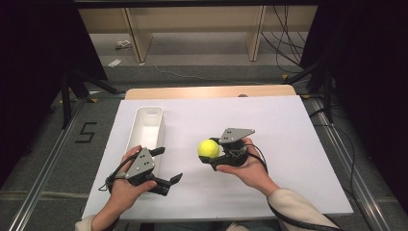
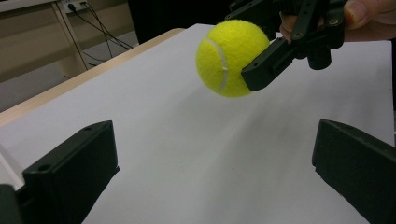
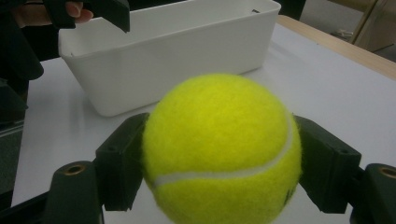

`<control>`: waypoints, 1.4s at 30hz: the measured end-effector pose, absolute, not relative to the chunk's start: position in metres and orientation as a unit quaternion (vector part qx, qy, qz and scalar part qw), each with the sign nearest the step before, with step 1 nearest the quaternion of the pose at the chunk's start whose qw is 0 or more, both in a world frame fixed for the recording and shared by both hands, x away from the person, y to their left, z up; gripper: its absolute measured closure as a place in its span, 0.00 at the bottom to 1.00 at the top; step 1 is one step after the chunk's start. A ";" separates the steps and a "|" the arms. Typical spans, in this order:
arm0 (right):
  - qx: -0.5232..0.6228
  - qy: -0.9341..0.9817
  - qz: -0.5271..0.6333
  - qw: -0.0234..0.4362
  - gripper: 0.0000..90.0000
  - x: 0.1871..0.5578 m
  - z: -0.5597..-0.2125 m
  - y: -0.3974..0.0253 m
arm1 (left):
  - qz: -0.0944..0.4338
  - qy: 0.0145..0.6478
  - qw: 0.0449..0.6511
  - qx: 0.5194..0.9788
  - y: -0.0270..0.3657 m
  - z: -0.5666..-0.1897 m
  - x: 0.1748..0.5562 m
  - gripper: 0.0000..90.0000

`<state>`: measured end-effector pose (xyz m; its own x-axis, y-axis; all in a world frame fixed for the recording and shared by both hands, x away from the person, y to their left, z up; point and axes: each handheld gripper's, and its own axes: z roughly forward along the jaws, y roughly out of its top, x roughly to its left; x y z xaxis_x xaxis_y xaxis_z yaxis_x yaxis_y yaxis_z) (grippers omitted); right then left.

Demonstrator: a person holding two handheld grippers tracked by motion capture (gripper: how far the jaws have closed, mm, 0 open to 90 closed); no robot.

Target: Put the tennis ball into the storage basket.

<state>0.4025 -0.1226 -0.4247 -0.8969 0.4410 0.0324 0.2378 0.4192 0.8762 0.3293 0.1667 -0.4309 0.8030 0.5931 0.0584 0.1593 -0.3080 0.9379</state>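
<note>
Ball held above the table, mid-frame in the high view.
The ball (image 1: 209, 148) sits clamped between the right gripper's (image 1: 215, 153) jaws, lifted off the white table (image 1: 269, 144). Lower left, the left gripper (image 1: 167, 166) hangs wide open and holds nothing, just beside the white bin (image 1: 146, 126) at centre left.

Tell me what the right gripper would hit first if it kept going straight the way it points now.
Probably the white bin. The right gripper, shut on the tennis ball, faces the bin's long side wall across bare table. The ball would likely touch first; depth is hard to judge.
</note>
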 end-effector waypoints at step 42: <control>0.201 0.829 0.510 0.109 0.29 0.411 -0.416 -0.114 | 0.202 0.240 0.537 0.783 0.167 -0.431 0.329 0.00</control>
<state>0.4110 -0.1142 -0.4158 -0.8951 0.4453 0.0243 0.2222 0.3981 0.8900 0.3293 0.1668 -0.4310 0.8038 0.5920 0.0590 0.1589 -0.3091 0.9376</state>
